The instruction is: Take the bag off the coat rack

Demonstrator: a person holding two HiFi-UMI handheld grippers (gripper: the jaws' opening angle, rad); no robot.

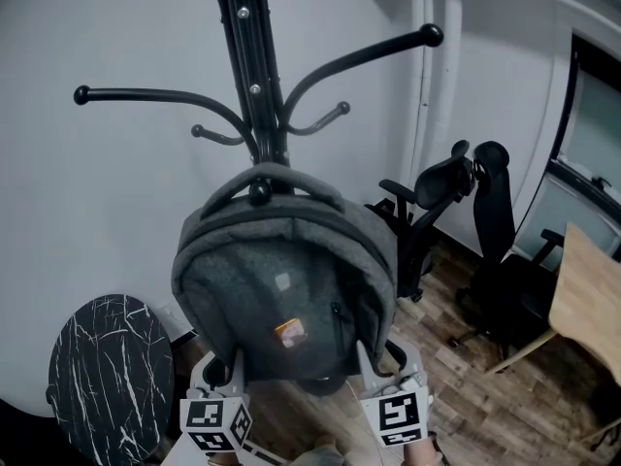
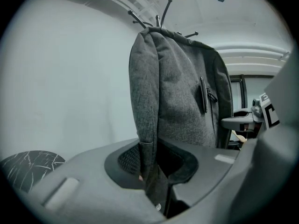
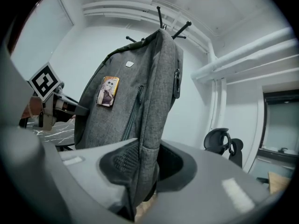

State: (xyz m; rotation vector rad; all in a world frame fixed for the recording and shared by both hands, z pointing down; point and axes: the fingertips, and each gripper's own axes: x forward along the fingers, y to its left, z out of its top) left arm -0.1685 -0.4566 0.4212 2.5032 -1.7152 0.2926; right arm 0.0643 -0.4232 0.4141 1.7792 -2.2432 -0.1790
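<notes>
So the grey backpack point(image 1: 286, 299) is hanging on the black coat rack point(image 1: 254, 85), w/ its top handle point(image 1: 301, 178) looped over a short hook that ends in a knob point(image 1: 259, 192), right at the pole. Long axis is basically vertical, front pocket side facing the person, and the little photo patch point(image 3: 108, 91) shows in the right gripper view. Both tongs are down at the bottom end: left gripper point(image 1: 221, 367) is clamped on the lower left side edge, grey fabric pinched between the pads point(image 2: 152, 171). Right gripper point(image 1: 386, 362) is doing the same on the lower right edge point(image 3: 140, 171). So the pack sits btwn them and goes straight up from the jaws, neither hand closer than the other, pretty symmetrical grip imo. The thing that matters: the catch point is at the far top, opposite the grip, so I'd guess the bag has to go up enough for the handle to clear that knob, then come back toward the person. Could flop since it's held from below. Around it: marble-look round table point(image 1: 107, 377) low left, office chairs point(image 1: 437, 192) and a wooden desk point(image 1: 587, 299) off to the right.
</notes>
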